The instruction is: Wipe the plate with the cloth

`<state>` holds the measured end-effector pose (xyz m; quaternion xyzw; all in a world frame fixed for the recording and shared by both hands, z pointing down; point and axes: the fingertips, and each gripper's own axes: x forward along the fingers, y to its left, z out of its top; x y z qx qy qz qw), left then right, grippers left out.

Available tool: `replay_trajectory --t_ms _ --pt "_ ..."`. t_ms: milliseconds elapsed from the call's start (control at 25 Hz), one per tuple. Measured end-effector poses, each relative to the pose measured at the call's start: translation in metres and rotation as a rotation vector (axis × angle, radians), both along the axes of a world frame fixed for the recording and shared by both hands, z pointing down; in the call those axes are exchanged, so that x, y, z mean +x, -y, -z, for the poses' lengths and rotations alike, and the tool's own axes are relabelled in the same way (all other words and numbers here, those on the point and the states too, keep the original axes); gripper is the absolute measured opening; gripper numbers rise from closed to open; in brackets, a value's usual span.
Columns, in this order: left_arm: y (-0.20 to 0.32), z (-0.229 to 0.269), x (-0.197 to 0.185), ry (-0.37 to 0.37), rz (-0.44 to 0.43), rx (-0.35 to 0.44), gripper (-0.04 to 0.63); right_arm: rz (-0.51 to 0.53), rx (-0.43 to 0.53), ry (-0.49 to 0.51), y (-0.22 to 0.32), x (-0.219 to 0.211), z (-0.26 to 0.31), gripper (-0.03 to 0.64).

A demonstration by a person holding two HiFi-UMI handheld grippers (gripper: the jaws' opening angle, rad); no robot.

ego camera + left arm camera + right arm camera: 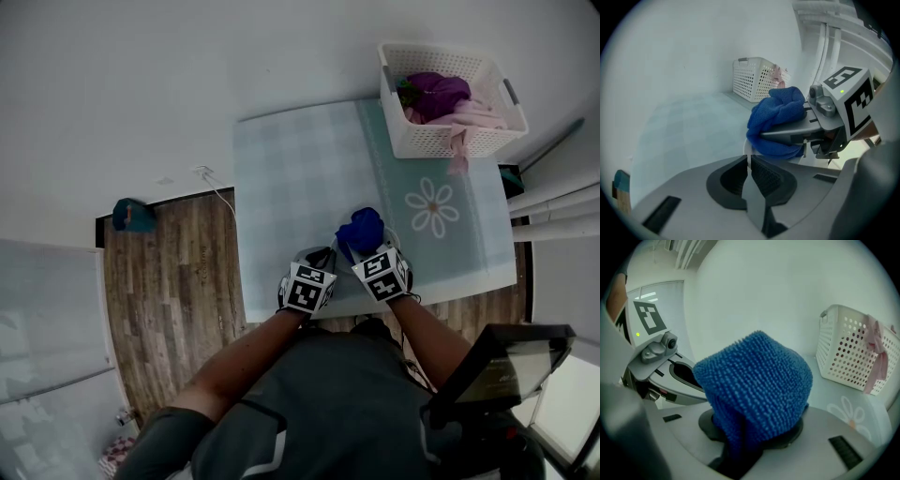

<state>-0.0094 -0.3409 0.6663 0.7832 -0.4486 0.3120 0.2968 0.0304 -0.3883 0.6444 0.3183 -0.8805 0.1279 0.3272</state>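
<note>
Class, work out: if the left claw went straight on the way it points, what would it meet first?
Probably the blue cloth, just beyond the white plate whose rim the left claw clamps; depth is unclear.

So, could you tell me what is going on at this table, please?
A person works two handheld grippers at the near edge of the table. The left gripper is shut on the rim of a white plate, steadying it. The right gripper holds a bunched blue cloth over the plate. A basket of clothes sits at the far corner.
</note>
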Motion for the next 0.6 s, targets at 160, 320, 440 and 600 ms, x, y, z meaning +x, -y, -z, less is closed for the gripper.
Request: replay_trajectory --t_ms 160,320,440,600 --pt "-0.001 -0.001 -0.001 -0.005 0.005 -0.004 0.012 -0.06 -0.005 -0.004 0.006 0.024 -0.001 0.135" --pt "-0.001 -0.001 -0.001 -0.006 0.006 -0.006 0.012 -0.129 0.017 -0.029 0.014 0.055 0.0 0.135" --pt "-0.001 -0.001 -0.001 -0.01 0.014 -0.005 0.012 -0.236 0.005 -0.02 0.018 0.079 0.004 0.135" --pt "-0.001 -0.001 -0.002 -0.015 0.03 -0.008 0.012 -0.304 -0.014 0.027 0.014 0.075 0.021 0.133"
